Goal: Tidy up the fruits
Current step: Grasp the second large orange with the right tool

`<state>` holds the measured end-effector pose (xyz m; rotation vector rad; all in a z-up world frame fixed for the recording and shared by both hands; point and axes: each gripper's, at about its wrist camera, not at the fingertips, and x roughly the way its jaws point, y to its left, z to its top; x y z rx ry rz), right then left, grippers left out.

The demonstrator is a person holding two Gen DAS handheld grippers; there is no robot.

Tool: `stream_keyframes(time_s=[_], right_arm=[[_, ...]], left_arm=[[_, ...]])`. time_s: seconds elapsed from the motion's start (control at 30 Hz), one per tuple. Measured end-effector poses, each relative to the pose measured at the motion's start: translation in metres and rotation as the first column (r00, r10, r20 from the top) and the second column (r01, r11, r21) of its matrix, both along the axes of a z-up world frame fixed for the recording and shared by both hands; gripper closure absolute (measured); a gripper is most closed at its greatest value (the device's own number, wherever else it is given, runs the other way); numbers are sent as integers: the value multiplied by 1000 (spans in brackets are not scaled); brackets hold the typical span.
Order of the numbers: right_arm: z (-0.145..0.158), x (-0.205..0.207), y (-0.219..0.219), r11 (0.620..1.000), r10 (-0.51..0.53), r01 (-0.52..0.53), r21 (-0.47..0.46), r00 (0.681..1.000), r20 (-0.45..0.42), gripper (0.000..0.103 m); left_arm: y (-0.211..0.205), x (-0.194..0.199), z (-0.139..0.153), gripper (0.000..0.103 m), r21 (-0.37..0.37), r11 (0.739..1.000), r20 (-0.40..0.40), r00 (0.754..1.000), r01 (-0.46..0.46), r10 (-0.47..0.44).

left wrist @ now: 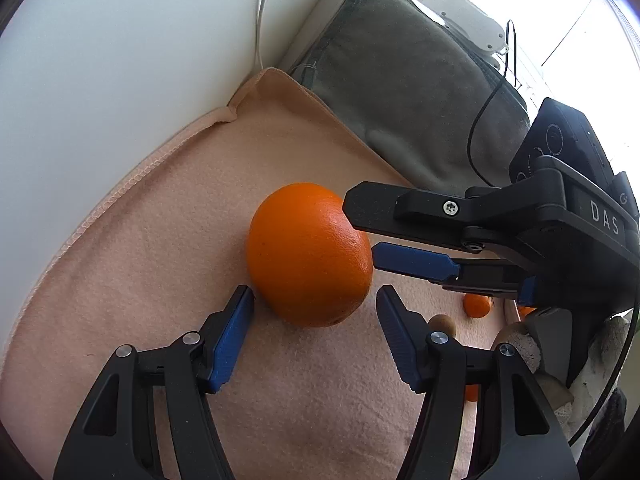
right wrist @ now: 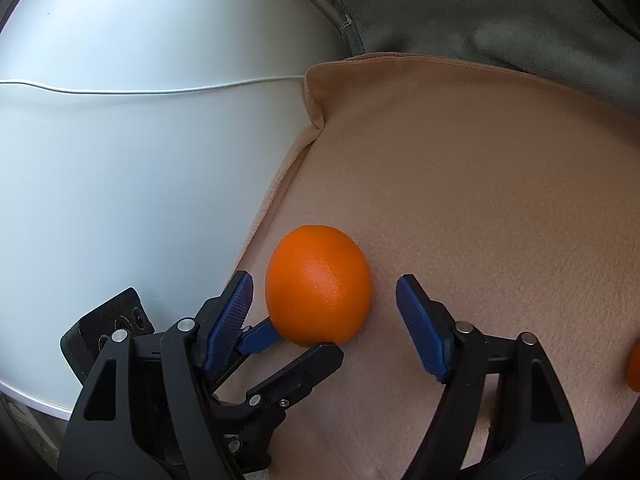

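Two sets of fingers crowd one orange

Both grippers have their fingers spread, with nothing grasped. The left gripper (left wrist: 315, 295) straddles the near side of the orange (left wrist: 309, 254): its left pad sits just beside the peel and its right pad stands clear. The right gripper (right wrist: 325, 285) brackets the same fruit from the other side, with gaps on both flanks; in the left wrist view its fingers come in from the right, the upper one crossing in front of the orange's edge. Contact there cannot be told.

The orange rests on a peach cloth (left wrist: 160, 240) near its stitched hem, beside a white surface (left wrist: 100, 80). A grey cushion (left wrist: 400, 92) lies behind, and smaller oranges (left wrist: 477, 305) sit farther right.

The main risk is collision: the two sets of fingers overlap closely, and closing both could jam one against the other. A one-sided nudge could also roll the round fruit across the soft cloth toward the hem.
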<state>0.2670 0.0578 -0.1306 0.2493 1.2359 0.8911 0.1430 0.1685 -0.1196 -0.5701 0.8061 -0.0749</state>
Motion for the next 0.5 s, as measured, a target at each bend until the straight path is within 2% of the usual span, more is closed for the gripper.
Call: stream_keyframes(time_s=[0.17, 0.4, 0.5], right_arm=[[-6, 4, 6, 1000, 4, -4, -5, 1000, -16, 31], [-16, 8, 11, 1000, 8, -7, 27, 998, -59, 39], [-18, 8, 14, 1000, 5, -3, 28, 998, -59, 39]], left_arm=[[1, 0, 0, 40, -3, 1000, 4, 1000, -1, 1], [2, 4, -2, 46, 4, 1000, 0, 1000, -3, 3], [1, 3, -2, 46, 7, 1000, 4, 1000, -5, 5]])
